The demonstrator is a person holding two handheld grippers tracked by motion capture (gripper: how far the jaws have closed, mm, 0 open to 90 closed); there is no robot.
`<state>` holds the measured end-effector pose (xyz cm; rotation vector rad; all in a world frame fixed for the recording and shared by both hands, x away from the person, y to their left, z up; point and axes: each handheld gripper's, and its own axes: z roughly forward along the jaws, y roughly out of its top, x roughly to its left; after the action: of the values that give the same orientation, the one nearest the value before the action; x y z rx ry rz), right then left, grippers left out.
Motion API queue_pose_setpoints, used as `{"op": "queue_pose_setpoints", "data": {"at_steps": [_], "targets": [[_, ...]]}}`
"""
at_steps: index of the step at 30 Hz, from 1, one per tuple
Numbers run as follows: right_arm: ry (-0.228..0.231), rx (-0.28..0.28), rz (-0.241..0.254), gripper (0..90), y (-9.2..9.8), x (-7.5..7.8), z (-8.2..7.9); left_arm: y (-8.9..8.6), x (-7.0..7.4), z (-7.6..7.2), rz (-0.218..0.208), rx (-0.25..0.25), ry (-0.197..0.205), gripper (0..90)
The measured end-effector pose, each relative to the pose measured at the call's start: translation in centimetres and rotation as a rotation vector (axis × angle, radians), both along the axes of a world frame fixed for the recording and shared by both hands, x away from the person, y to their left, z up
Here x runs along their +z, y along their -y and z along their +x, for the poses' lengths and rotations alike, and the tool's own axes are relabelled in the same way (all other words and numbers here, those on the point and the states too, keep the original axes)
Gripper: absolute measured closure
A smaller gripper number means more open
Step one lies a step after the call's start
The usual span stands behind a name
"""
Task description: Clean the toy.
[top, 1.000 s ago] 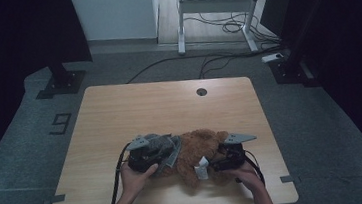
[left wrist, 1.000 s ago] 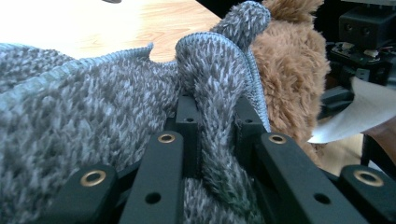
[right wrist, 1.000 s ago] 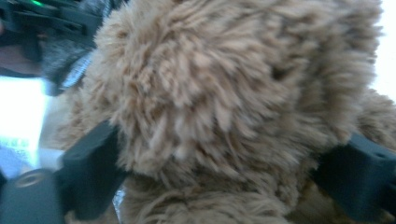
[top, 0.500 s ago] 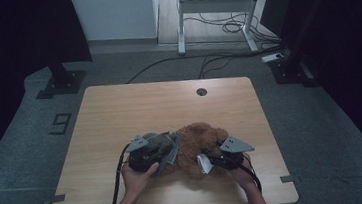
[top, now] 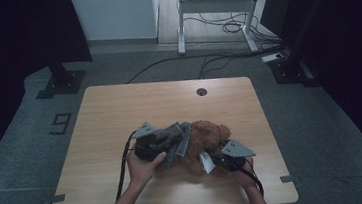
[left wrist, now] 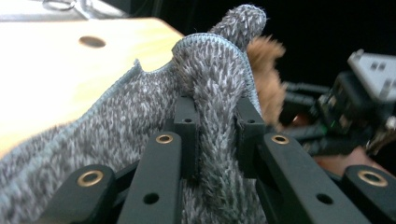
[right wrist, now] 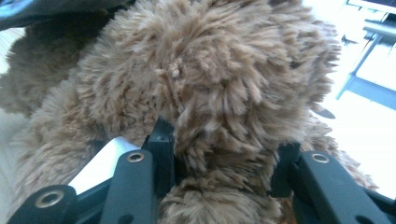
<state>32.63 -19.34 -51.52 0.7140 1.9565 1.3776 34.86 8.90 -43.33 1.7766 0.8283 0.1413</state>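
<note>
The brown plush bear point(top: 207, 142) lies on the wooden table point(top: 120, 113), toward the near edge and a little right of its middle, with a grey knitted garment point(top: 172, 138) draped against its side at about nine o'clock. The left gripper point(top: 160, 143) sits at that same side, its hand point(top: 142, 166) gripping the body from about six o'clock; in the left gripper view its jaws are pinched almost together on a bunched fold of the grey knitted garment point(left wrist: 215, 107), which rises between the pads and curls over their tips, hiding most of the bear behind it. The right gripper point(top: 213, 160) lies at about five o'clock of the bear, under its grey three-cornered plate; its jaws have just been closing, and in the right gripper view they press into a thick tuft of the bear's fur point(right wrist: 219, 116) from both sides. A white tag point(top: 206, 162) hangs from the bear just beside that gripper's tips. A round cable hole point(top: 201, 91) sits at twelve o'clock on the table, well apart from the bear. Beyond the far edge, cables point(top: 222, 25) trail on the floor beneath a white desk frame point(top: 209, 4).
</note>
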Motion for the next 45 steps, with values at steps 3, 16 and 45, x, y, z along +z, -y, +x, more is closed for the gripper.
{"op": "queue_pose_setpoints", "data": {"at_steps": [3, 16, 45], "targets": [[0.024, 0.027, -0.027, 55.5, -0.4, 0.2, -0.3, 2.3, 0.8, 0.6, 0.008, -0.027, 0.012, 75.6], [-0.087, 0.089, -0.072, 54.0, 1.0, -1.9, -0.6, 5.5, -1.6, 1.6, 0.056, -0.082, -0.074, 75.6], [-0.167, 0.089, -0.033, 51.9, 1.7, -2.6, -0.5, -10.1, -6.5, 1.8, 0.175, 0.228, -0.188, 77.2]]}}
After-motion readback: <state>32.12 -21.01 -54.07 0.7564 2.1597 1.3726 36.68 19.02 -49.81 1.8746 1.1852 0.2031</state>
